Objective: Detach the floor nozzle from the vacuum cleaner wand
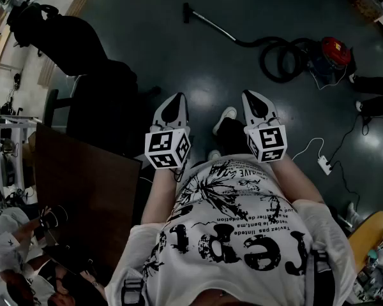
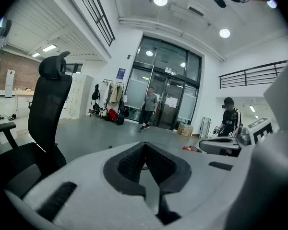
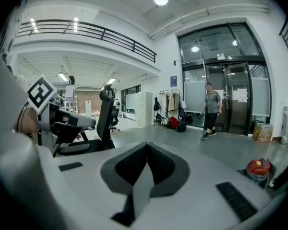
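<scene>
The vacuum cleaner lies on the dark floor far ahead of me. Its black floor nozzle [image 1: 186, 11] sits on the end of a thin wand [image 1: 212, 25]. The wand runs into a coiled black hose [image 1: 279, 57] beside the red canister [image 1: 335, 48], which also shows low right in the right gripper view [image 3: 258, 167]. I hold both grippers side by side at waist height, well short of the vacuum. My left gripper [image 1: 177, 97] [image 2: 145, 145] is shut with nothing in it. So is my right gripper [image 1: 250, 95] [image 3: 146, 147].
A black office chair [image 1: 83, 62] [image 2: 50, 109] stands to my left, above a brown table top [image 1: 83, 196]. A white power strip [image 1: 323, 164] and its cables lie at the right, near another person's legs [image 1: 373, 85]. A person [image 3: 211, 110] walks by the glass doors.
</scene>
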`<action>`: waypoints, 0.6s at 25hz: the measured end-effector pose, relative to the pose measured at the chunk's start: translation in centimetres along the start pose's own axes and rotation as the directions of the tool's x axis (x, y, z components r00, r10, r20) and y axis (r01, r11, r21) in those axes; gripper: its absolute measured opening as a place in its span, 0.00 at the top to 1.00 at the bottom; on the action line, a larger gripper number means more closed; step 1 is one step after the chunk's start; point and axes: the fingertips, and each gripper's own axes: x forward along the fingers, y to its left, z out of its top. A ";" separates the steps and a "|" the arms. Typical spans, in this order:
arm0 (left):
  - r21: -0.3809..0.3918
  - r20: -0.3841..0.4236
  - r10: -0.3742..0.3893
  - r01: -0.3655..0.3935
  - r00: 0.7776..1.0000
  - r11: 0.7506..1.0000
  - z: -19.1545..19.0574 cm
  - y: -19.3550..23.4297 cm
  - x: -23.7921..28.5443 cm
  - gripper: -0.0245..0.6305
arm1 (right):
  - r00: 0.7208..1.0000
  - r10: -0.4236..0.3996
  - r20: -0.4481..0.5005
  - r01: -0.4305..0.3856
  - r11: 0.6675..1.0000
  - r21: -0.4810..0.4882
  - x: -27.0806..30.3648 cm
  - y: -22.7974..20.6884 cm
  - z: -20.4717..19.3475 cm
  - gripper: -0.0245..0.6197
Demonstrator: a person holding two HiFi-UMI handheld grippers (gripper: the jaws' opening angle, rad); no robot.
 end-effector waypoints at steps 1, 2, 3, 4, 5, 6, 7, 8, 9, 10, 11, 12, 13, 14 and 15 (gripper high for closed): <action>0.004 -0.016 0.006 -0.006 1.000 1.000 -0.4 0.4 0.8 0.96 | 1.000 0.003 -0.011 -0.002 1.000 0.013 1.0 -0.4 -0.4 0.96; 0.009 -0.032 0.012 -0.011 0.999 1.000 -0.8 0.8 1.7 0.96 | 1.000 0.006 -0.020 -0.005 1.000 0.026 2.0 -0.8 -0.6 0.96; 0.016 -0.048 0.017 -0.016 0.999 1.000 -1.1 1.3 2.7 0.96 | 1.000 0.010 -0.026 -0.009 0.999 0.039 3.1 -1.3 -0.8 0.96; 0.025 -0.063 0.021 -0.020 0.998 0.999 -1.2 1.8 3.7 0.96 | 0.999 0.016 -0.029 -0.015 0.999 0.050 4.4 -1.8 -0.8 0.96; 0.034 -0.076 0.027 -0.024 0.997 0.999 -1.2 2.3 4.8 0.96 | 0.999 0.024 -0.031 -0.022 0.998 0.058 5.9 -2.5 -0.7 0.96; 0.038 -0.086 0.035 -0.032 0.996 0.999 -1.0 3.0 6.0 0.96 | 0.999 0.032 -0.032 -0.030 0.998 0.059 7.5 -3.2 -0.3 0.96; 0.035 -0.090 0.045 -0.042 0.995 0.999 -0.5 3.7 7.2 0.96 | 0.999 0.040 -0.032 -0.038 0.998 0.057 9.2 -3.9 0.2 0.96; 0.021 -0.089 0.054 -0.052 0.995 0.998 0.2 4.6 8.5 0.96 | 0.998 0.046 -0.031 -0.044 0.998 0.052 11.0 -4.6 0.8 0.96; 0.001 -0.085 0.061 -0.061 0.995 0.998 1.1 5.5 10.0 0.96 | 0.998 0.048 -0.032 -0.046 0.998 0.049 12.9 -5.4 1.5 0.96; -0.019 -0.080 0.064 -0.066 0.995 0.998 2.1 6.4 11.5 0.96 | 0.998 0.047 -0.036 -0.045 0.998 0.051 14.7 -6.2 2.2 0.96; -0.033 -0.075 0.065 -0.068 0.995 0.997 3.2 7.1 13.1 0.96 | 0.998 0.046 -0.043 -0.044 0.997 0.064 16.5 -7.2 2.8 0.96; -0.035 -0.070 0.069 -0.071 0.995 0.997 4.3 7.8 14.9 0.96 | 0.997 0.048 -0.053 -0.043 0.995 0.087 18.4 -8.2 3.2 0.96; -0.027 -0.066 0.077 -0.079 0.995 0.996 5.4 8.5 16.7 0.96 | 0.996 0.053 -0.065 -0.045 0.992 0.119 20.2 -9.2 3.5 0.96; -0.014 -0.063 0.089 -0.090 0.994 0.996 6.5 9.1 18.5 0.96 | 0.995 0.061 -0.076 -0.049 0.986 0.156 22.0 -10.3 3.7 0.96; -0.002 -0.060 0.099 -0.099 0.993 0.995 7.5 9.6 20.2 0.96 | 0.994 0.073 -0.084 -0.056 0.980 0.191 23.7 -11.3 4.0 0.96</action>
